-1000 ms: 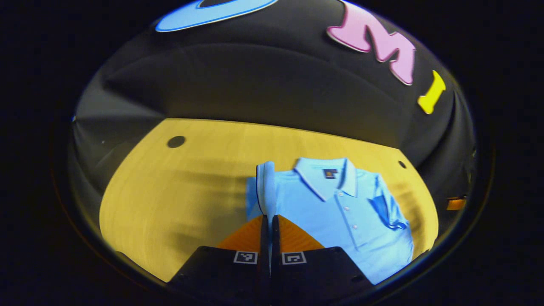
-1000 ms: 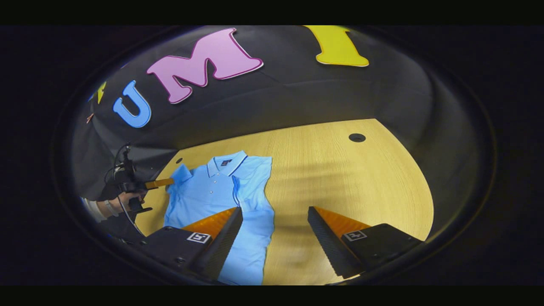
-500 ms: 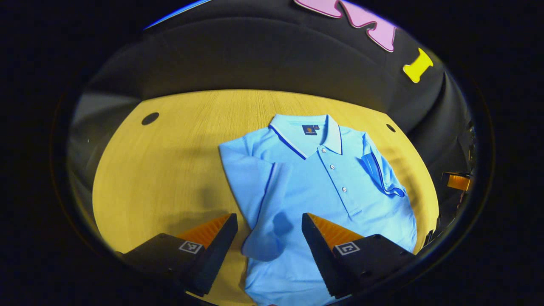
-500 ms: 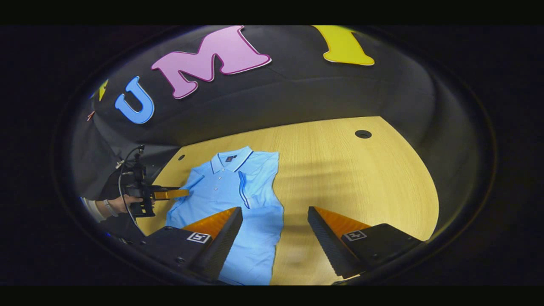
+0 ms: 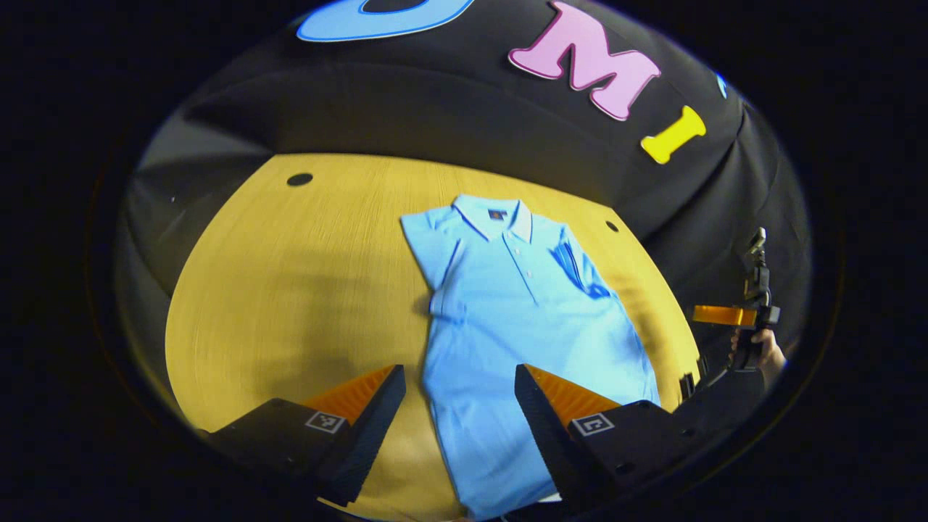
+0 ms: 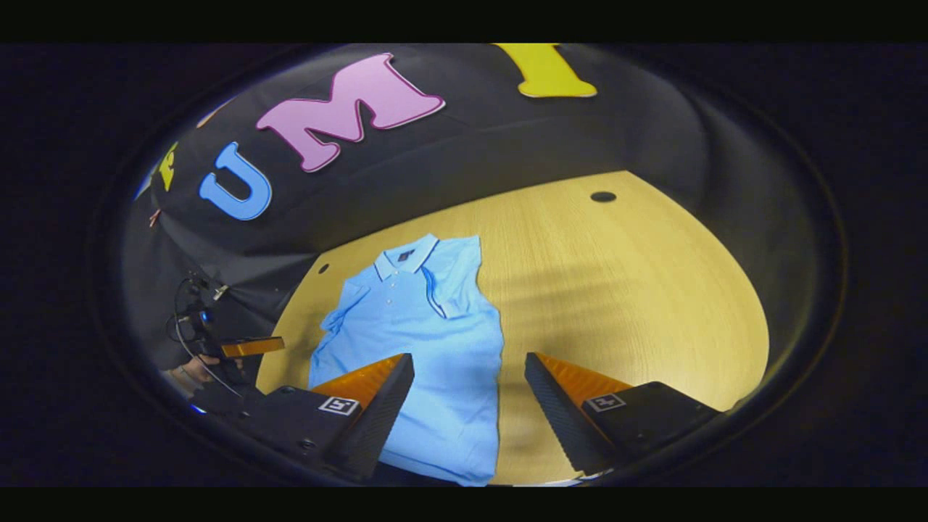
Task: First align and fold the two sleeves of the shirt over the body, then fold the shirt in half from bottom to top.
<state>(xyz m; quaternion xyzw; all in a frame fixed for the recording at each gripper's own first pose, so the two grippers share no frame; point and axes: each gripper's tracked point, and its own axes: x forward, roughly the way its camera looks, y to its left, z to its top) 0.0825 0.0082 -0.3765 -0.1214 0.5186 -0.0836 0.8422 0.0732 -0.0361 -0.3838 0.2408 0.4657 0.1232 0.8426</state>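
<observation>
Both sleeves lay folded in over the body of the light blue shirt (image 5: 522, 319), which was spread flat on the wooden table (image 5: 290, 290) with its collar (image 5: 493, 214) toward the booth's black cloth wall (image 5: 435, 123) and its hem toward me. My left gripper (image 5: 460, 406) hung above the hem end, fingers (image 5: 366, 428) spread wide and grasping nothing; the shirt's lower body showed in the gap between them. My right gripper (image 6: 470, 399) was likewise released, its fingers (image 6: 377, 413) parted over the shirt's right edge and the bare table beside it, holding nothing.

In the left gripper view, the right gripper (image 5: 718, 315) showed off past the table's right edge, with my hand (image 5: 761, 351) wrapped round its handle, well apart from the cloth. In the right gripper view, the left gripper (image 6: 250, 346) showed beyond the table's left edge, near the shirt's side but not touching it.

A small dark round hole (image 5: 299, 179) sat in the table far to the left of the collar, and another hole (image 5: 612, 226) near the right shoulder. Nothing lay on the shirt, and nothing stood between my fingers and the fabric.
</observation>
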